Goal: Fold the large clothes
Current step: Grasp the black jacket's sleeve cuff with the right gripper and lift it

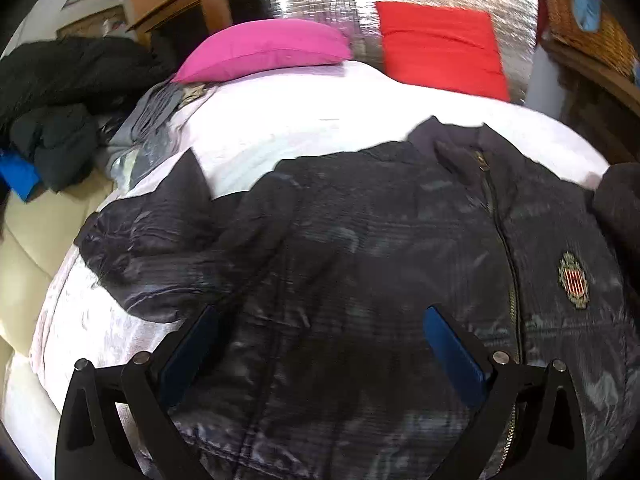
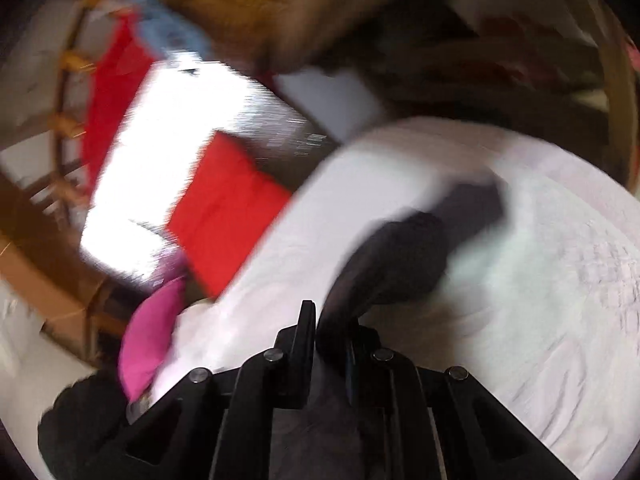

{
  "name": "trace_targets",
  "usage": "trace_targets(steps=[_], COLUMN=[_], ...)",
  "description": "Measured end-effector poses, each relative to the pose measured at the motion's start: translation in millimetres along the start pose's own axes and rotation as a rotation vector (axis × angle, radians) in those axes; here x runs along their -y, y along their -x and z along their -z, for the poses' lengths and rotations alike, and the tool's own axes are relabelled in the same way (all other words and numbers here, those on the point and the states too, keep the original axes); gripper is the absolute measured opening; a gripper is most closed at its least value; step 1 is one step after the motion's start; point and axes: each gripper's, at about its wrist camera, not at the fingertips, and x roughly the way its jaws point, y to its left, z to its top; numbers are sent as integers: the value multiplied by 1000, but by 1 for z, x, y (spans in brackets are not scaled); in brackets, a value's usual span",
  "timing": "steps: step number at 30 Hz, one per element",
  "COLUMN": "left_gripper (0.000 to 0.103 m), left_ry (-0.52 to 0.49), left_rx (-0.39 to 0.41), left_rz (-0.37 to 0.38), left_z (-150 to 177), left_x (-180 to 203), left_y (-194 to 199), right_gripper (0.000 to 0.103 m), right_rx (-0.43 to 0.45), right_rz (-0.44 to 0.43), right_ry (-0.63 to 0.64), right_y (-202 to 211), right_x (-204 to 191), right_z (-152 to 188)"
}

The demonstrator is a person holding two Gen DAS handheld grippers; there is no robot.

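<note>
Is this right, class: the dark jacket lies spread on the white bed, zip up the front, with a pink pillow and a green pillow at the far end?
Not quite. The second pillow is red, not green; the left wrist view shows it beside the pink pillow. The rest holds: the dark jacket lies spread on the white bed, zip up the front.

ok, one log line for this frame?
step: fold jacket | left hand-held gripper: open above jacket | right hand-held gripper: shut on jacket sleeve | bed: jacket spread

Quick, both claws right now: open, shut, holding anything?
Left claw: open, empty, above the dark jacket.
Right claw: shut on dark fabric, probably the jacket's sleeve; the picture is blurred.
</note>
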Motion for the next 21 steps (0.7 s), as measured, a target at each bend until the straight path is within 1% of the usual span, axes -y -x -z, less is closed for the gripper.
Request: trace_targets(steps=[2,3,6,8,10,12,14,15,17,18,19,20,21], left_gripper=[102,102,102,102,102,102,102,102,102,102,102,102,102], left_ry=[31,46,77,82,86,100,120,128,147,152,157,158,159], left_rx=[1,3,18,43,64,83,97,101,105,106,108,110,112], left_rz=[-1,-3,-27,-49,-66,-84,-95,-98,-101,-96,-88,-81,-69], left_z=[-2,-3,-4,-3,-1,0,1,2,3,3,3,3,3], left_x=[-10,-16,-32,-43,-52,-63,-75,-79,-88,-90,-93,-94,-94], left_y=[2,3,9,16,22,27,30,30,29,30,29,29,29], right_gripper=[14,14,14,14,14,14,14,14,16,18,26,47,62], right_rx=[-9,-17,-60,-110,-162,-242,-316,-350,-460,-520,-579,-622,-674], right_rz=[-70,-91,-162,-198,-217,-241,-248,-251,-254,-242,-222,-209,-201], right_ry=[35,51,115,150,175,190,206,208,176,154,135,120,97], right_y=[18,24,39,43,39,30,19,12,-8,-20,-26,-24,-24], right_x=[-33,-47,-98,-125,-140,-156,-164,-165,-161,-157,-153,-146,-143], right_z=[14,23,59,95,127,169,211,226,259,271,281,290,299])
